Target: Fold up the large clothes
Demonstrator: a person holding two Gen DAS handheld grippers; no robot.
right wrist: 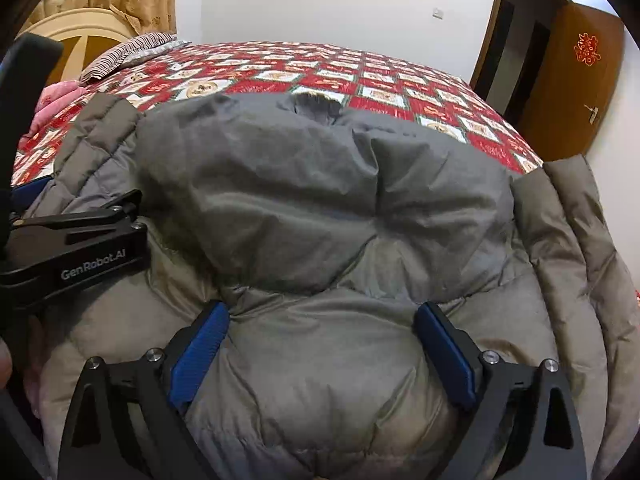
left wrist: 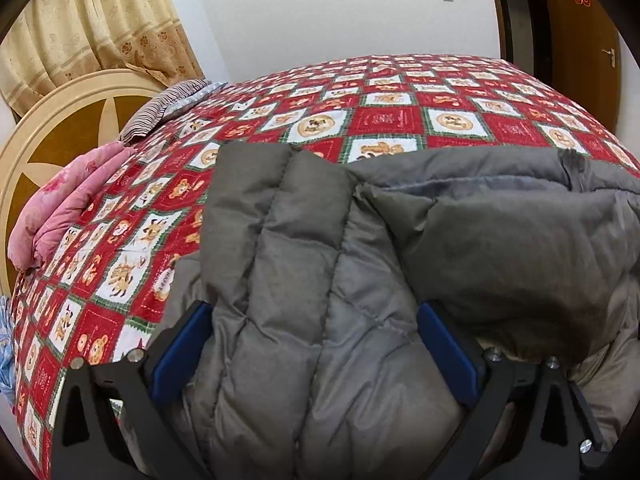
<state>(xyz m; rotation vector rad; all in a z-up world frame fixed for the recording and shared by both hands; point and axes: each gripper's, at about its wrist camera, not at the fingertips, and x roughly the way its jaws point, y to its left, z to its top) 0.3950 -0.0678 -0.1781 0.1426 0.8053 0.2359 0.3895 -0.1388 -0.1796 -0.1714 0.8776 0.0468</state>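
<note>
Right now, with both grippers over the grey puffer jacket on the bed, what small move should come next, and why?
Probably close both grippers on the fabric. The left gripper is open, straddling a quilted fold of the grey puffer jacket; the right gripper is open around a puffy bulge. Neither grips anything yet, so a fold cannot start.

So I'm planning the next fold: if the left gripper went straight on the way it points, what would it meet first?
The grey jacket: its padded fabric already bulges between the open left gripper fingers. Depth is unclear.

Even, soft indoor light, faint shadows, no glare; strong fisheye bending and dark vignetted corners.
</note>
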